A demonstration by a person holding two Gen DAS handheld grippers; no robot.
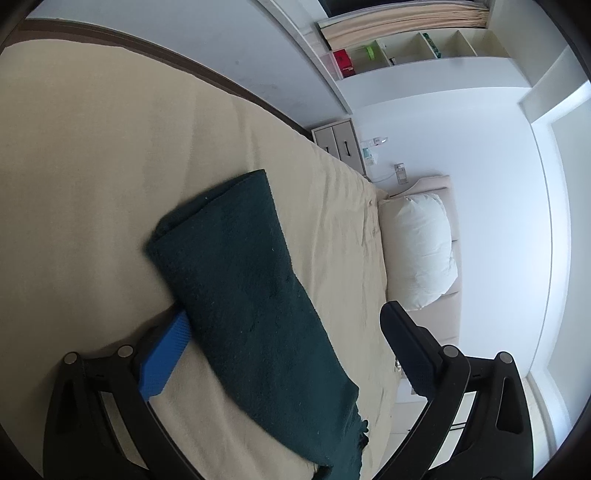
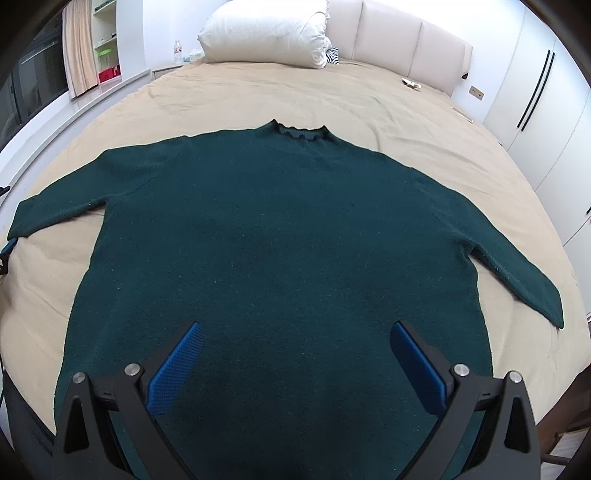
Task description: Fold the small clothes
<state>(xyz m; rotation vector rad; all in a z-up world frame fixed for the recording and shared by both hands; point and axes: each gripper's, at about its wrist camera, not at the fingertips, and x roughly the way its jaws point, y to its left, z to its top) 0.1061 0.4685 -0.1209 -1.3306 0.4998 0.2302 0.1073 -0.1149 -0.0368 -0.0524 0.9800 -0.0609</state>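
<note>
Your right gripper (image 2: 295,354) hangs with its jaws wide apart above the lower body of the dark green sweater (image 2: 280,236), gripping nothing. Your left gripper (image 1: 284,332) is also spread wide, straddling the end of the left sleeve (image 1: 243,280): one blue pad (image 1: 166,354) lies low at the sleeve's edge, seemingly tucked just under it, while the other finger stands clear above the cloth, so nothing is pinched yet. From that I judge the folding has not properly begun. The sweater lies flat and face-up in the middle of the beige bed sheet (image 2: 258,96), collar (image 2: 299,131) toward the headboard, both sleeves stretched outward, hem nearest you; no fold shows anywhere. All of it is left: sleeves in, sides over, body doubled. The knit looks thick and soft with a slightly fuzzy surface and a small ruffle at the neck, and it lies smooth with few wrinkles, so it should hold a crease loosely and may slide on the sheet. A white pillow (image 2: 266,33) sits well beyond the collar.
</note>
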